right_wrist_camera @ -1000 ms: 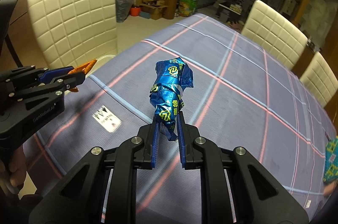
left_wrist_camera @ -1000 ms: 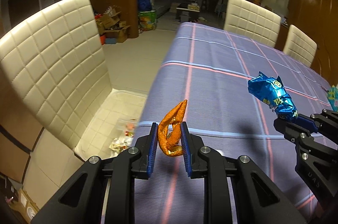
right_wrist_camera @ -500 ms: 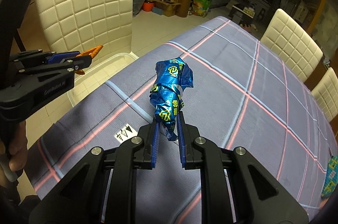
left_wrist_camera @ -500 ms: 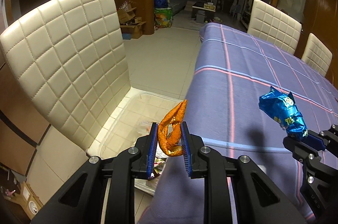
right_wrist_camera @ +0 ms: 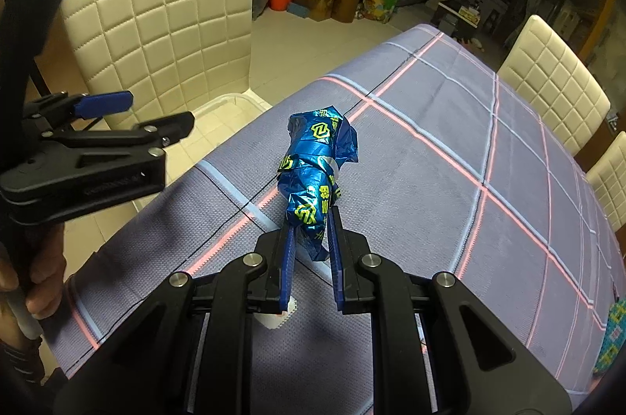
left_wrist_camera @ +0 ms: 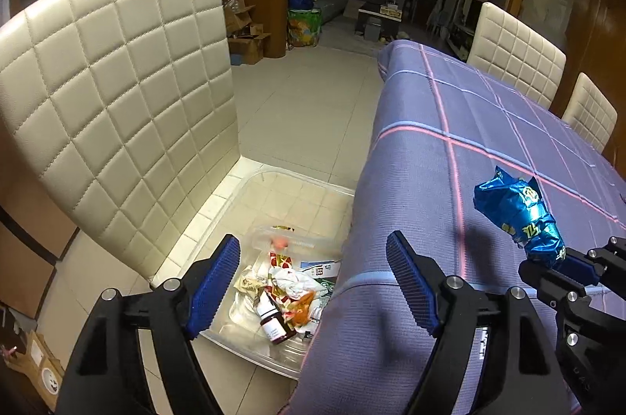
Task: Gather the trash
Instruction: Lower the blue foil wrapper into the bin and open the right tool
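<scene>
My left gripper hangs past the table's left edge, above a clear plastic bin on the floor. Its jaws are opening and nothing is between them. An orange wrapper lies in the bin among other trash and a small brown bottle. My right gripper is shut on the lower end of a crumpled blue foil wrapper, held above the purple checked tablecloth. The left wrist view shows that wrapper and the right gripper at the right. The left gripper appears at left in the right wrist view.
A cream quilted chair stands close behind the bin. Two more chairs line the table's far side. A hand grips the left tool. A teal item lies at the table's right edge, and a white slip under my right gripper.
The left gripper moved left off the table to above the bin and opened; the orange wrapper it held is gone from its jaws. The right gripper followed leftward, still holding the blue wrapper.
</scene>
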`<state>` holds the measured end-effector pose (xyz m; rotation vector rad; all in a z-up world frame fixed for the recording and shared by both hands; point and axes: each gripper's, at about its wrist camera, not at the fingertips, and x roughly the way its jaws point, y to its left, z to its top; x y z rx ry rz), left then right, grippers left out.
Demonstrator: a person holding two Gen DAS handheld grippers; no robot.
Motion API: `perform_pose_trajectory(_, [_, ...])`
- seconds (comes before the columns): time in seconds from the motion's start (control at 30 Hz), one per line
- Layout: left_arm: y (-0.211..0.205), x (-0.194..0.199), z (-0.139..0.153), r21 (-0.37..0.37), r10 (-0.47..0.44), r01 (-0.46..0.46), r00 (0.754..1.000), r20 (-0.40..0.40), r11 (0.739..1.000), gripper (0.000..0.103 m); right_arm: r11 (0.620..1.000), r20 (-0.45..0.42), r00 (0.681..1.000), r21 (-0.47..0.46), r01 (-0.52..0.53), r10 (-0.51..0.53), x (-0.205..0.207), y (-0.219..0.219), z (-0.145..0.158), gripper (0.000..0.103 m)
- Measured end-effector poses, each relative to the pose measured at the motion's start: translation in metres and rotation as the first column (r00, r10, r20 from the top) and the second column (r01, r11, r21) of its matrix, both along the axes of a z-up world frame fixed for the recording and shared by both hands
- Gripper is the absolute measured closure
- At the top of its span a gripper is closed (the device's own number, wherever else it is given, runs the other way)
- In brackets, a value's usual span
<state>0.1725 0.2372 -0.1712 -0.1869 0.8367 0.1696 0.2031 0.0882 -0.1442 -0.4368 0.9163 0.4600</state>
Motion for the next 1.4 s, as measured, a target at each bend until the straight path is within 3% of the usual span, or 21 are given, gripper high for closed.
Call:
perform_pose_trajectory(0.23, [0.028, -0.012, -0.011, -0.018, 0.069, -0.07, 0.997, -0.019, 0.997, 0.028, 1.0, -0.008, 1.0, -0.01, -0.016, 0.016, 0.003, 0.012, -0.003, 0.086])
perform_pose_trajectory(0.53, [0.053, -0.045, -0.013, 0.075, 0.161, -0.159, 0.987, -0.018, 0.984, 0.028, 0.995, -0.006, 0.995, -0.018, -0.096, 0.096, -0.004, 0.052, -0.003, 0.086])
perform_pose_trajectory(0.87, [0.069, -0.06, -0.012, 0.078, 0.181, -0.18, 0.983, -0.011, 0.981, 0.028, 0.989, 0.038, 0.988, -0.006, -0.148, 0.148, -0.006, 0.094, 0.006, 0.084])
perform_pose_trajectory(1.1, [0.072, -0.062, -0.013, 0.07, 0.186, -0.185, 0.983, -0.008, 0.98, 0.028, 0.993, -0.011, 0.993, -0.016, -0.12, 0.12, 0.004, 0.102, -0.002, 0.083])
perform_pose_trajectory(1.13, [0.072, -0.062, -0.013, 0.07, 0.185, -0.184, 0.983, -0.008, 0.981, 0.028, 0.993, -0.006, 0.993, -0.025, -0.116, 0.116, 0.004, 0.103, -0.003, 0.077])
perform_pose_trajectory(1.23, [0.07, -0.062, -0.012, 0.072, 0.179, -0.178, 0.984, -0.007, 0.981, 0.028, 0.995, 0.043, 0.994, -0.01, -0.101, 0.102, 0.003, 0.098, 0.002, 0.02])
perform_pose_trajectory(1.3, [0.068, -0.062, -0.011, 0.072, 0.177, -0.176, 0.984, -0.006, 0.982, 0.028, 0.995, 0.108, 0.989, -0.001, -0.099, 0.099, -0.002, 0.096, 0.009, 0.018])
perform_pose_trajectory(1.4, [0.063, -0.062, -0.006, 0.07, 0.172, -0.172, 0.985, 0.001, 0.983, 0.028, 0.995, 0.122, 0.988, -0.005, -0.099, 0.099, -0.004, 0.093, 0.015, 0.018])
